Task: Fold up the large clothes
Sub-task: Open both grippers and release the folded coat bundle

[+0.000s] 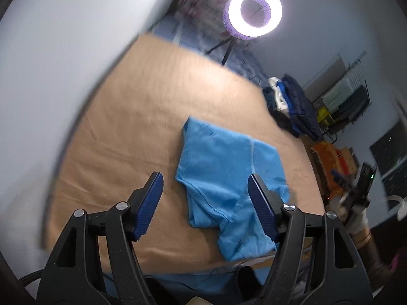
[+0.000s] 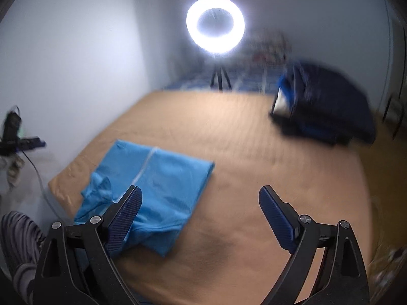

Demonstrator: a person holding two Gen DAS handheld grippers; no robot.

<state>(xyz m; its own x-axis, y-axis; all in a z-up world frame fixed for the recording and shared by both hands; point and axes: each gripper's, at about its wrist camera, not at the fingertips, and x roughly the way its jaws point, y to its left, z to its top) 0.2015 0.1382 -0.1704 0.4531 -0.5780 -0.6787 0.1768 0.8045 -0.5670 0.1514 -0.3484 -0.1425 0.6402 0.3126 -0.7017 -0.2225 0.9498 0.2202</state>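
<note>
- A light-blue garment (image 1: 229, 185) lies folded into a compact bundle on a tan bed cover (image 1: 142, 117), straight ahead of the left gripper (image 1: 206, 206), whose 2 blue-padded fingers are spread wide with nothing between them.
- From the right gripper (image 2: 201, 218), likewise released and empty, the same garment (image 2: 157, 180) sits ahead and to the left, partly behind its left finger; bare cover (image 2: 254, 147) fills the gap between the fingers.
- Neither tool touches the cloth; both appear to hover above the bed.
- By the look of it, folding of this piece is largely done: the far edges are squared, and a pale seam runs across the top layer.
- The end nearest the tongs is untidy, with a bunched flap spilling toward the bed's edge, so a last tuck or smoothing may remain.
- A pile of dark-blue clothes (image 2: 328, 109) waits far ahead and right of the right gripper, near a glowing ring light (image 2: 215, 24); whether it is folded cannot be told through the blur.
</note>
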